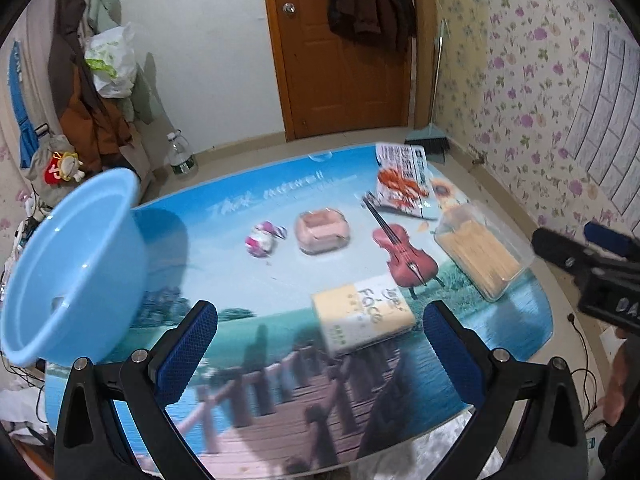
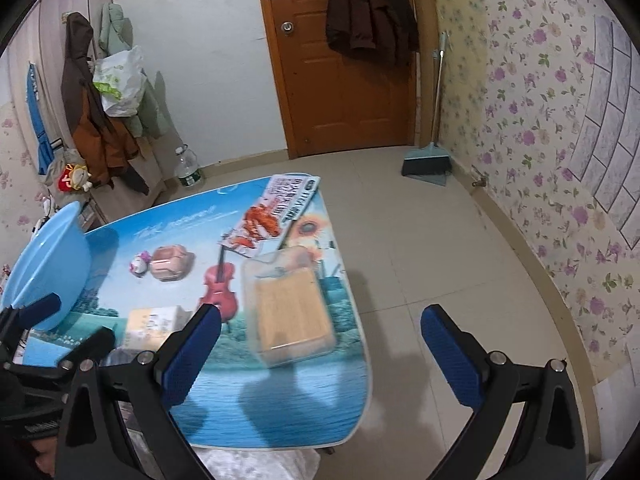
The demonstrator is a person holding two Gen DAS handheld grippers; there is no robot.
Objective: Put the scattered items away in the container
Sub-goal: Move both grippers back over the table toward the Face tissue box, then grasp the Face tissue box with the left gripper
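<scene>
A light blue basin (image 1: pixel 72 272) (image 2: pixel 48 264) sits on the left of a low table (image 1: pixel 240 208) (image 2: pixel 280 400) with a printed scenic top. Scattered on the table are a small pink-and-white wrapped item (image 1: pixel 262 240) (image 2: pixel 140 264), a pink box (image 1: pixel 322 230) (image 2: pixel 170 264), a tissue pack (image 1: pixel 362 314) (image 2: pixel 152 326), a snack bag (image 1: pixel 406 180) (image 2: pixel 272 212) and a clear box of wooden sticks (image 1: pixel 484 248) (image 2: pixel 290 308). My left gripper (image 1: pixel 320 356) (image 2: pixel 68 320) hovers open above the near edge, in front of the tissue pack. My right gripper (image 2: pixel 320 356) is open, empty, above the table's right corner.
A door (image 1: pixel 340 60) with a dark coat stands behind the table. Coats and a plastic bag (image 1: pixel 112 60) hang at the left wall above a water bottle (image 1: pixel 180 156). A broom and dustpan (image 2: pixel 428 160) lean in the right corner. A cable (image 1: pixel 580 344) lies on the tiled floor.
</scene>
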